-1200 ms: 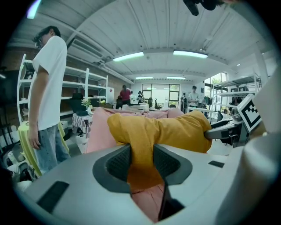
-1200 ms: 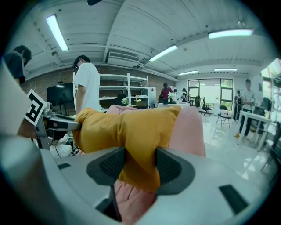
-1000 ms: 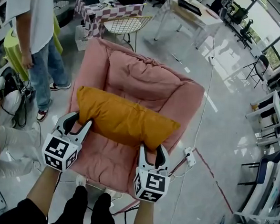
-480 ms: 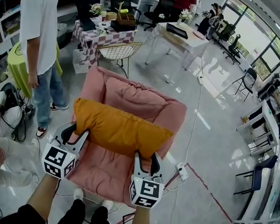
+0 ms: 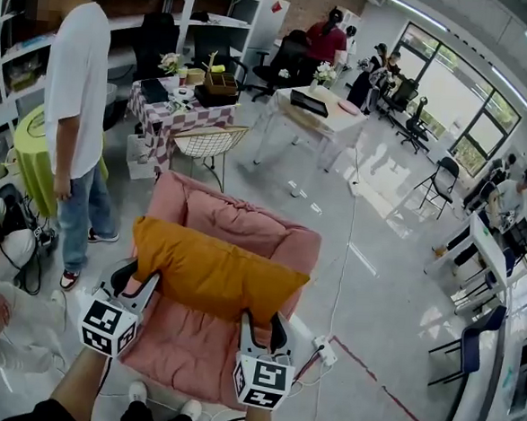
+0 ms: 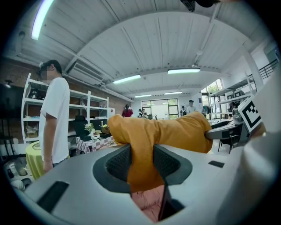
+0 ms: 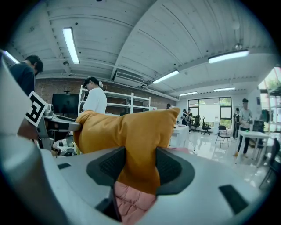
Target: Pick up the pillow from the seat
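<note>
An orange pillow point(image 5: 210, 269) hangs in the air above the pink armchair point(image 5: 244, 226), held at both ends. My left gripper point(image 5: 140, 280) is shut on the pillow's left end, and the fabric bunches between its dark pads point(image 6: 119, 162). At the other end my right gripper point(image 5: 257, 323) is shut on the pillow's near right corner. In the right gripper view the orange pillow point(image 7: 131, 132) is squeezed between the pads point(image 7: 167, 167), with the pink seat point(image 7: 131, 204) below. The left gripper view shows the pillow point(image 6: 167, 132) stretching away to the right gripper.
A person in a white shirt point(image 5: 74, 84) stands left of the armchair. A wire chair point(image 5: 207, 144), a checkered table point(image 5: 176, 105) and a white table point(image 5: 311, 114) stand behind it. A power strip point(image 5: 326, 352) and cables lie on the floor at the right.
Both grippers have risen with the pillow clamped between them. The pillow has come up off the armchair seat, and the view now takes in more of the room.
</note>
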Tool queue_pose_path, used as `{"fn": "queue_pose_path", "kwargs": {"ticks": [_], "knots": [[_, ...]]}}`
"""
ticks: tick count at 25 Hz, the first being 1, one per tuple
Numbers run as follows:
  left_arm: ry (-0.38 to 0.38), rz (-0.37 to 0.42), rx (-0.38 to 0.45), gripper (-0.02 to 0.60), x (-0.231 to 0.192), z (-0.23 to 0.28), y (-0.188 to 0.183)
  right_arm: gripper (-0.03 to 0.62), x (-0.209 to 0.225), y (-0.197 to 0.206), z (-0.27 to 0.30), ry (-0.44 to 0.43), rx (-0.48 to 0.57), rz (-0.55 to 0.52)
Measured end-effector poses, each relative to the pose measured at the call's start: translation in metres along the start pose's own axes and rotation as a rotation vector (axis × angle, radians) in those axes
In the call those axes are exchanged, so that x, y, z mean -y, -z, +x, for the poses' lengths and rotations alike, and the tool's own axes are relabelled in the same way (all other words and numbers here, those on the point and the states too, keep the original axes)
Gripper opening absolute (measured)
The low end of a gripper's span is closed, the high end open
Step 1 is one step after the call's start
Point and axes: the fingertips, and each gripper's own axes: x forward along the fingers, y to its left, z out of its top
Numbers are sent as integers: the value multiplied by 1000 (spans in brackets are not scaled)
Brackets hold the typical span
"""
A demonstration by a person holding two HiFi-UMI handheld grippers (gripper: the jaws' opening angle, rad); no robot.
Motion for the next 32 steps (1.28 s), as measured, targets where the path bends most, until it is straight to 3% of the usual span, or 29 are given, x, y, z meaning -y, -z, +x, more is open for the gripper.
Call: {"fn": "queue_pose_path", "kwargs": {"ticks": [11,32], "knots": [[7,34,79,160,0,-24,-54,233,-6,-49,-32,29,64,-4],[32,28,107,160,3,-50,-63,232,-17,-60,-59,50,78,-5]]}}
